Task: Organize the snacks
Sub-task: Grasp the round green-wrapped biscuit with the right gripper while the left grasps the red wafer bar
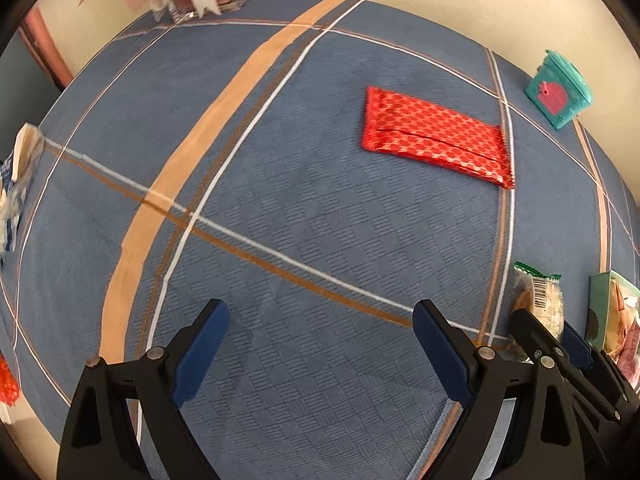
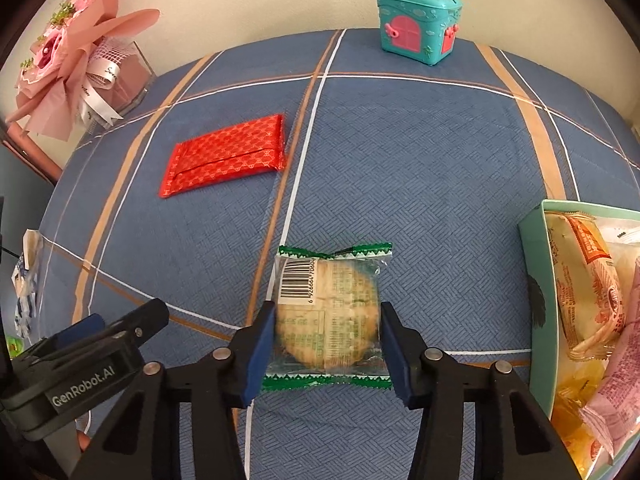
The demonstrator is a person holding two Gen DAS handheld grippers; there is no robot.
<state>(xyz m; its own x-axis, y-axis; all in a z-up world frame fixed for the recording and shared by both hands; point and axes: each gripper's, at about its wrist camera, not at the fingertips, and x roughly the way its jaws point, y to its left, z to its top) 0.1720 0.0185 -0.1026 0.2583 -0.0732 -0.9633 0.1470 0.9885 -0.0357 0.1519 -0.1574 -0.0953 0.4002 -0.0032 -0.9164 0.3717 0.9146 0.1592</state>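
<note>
My right gripper [image 2: 327, 320] is shut on a clear cracker packet with green ends [image 2: 330, 312], one blue pad on each side of it, just above the blue cloth. The packet also shows at the right of the left wrist view [image 1: 538, 292]. A red patterned snack packet [image 1: 434, 136] lies flat on the cloth ahead of my left gripper [image 1: 320, 316], which is open and empty. The red packet sits at the left in the right wrist view [image 2: 226, 154]. A light green box [image 2: 538, 280] holding several snack packets stands to the right of the cracker packet.
A blue plaid cloth [image 1: 300, 240] covers the table. A teal toy house [image 2: 418, 24] stands at the far edge. A pink bouquet in a clear box [image 2: 76, 64] is at the far left. A blue and white packet [image 1: 16, 184] lies at the left edge.
</note>
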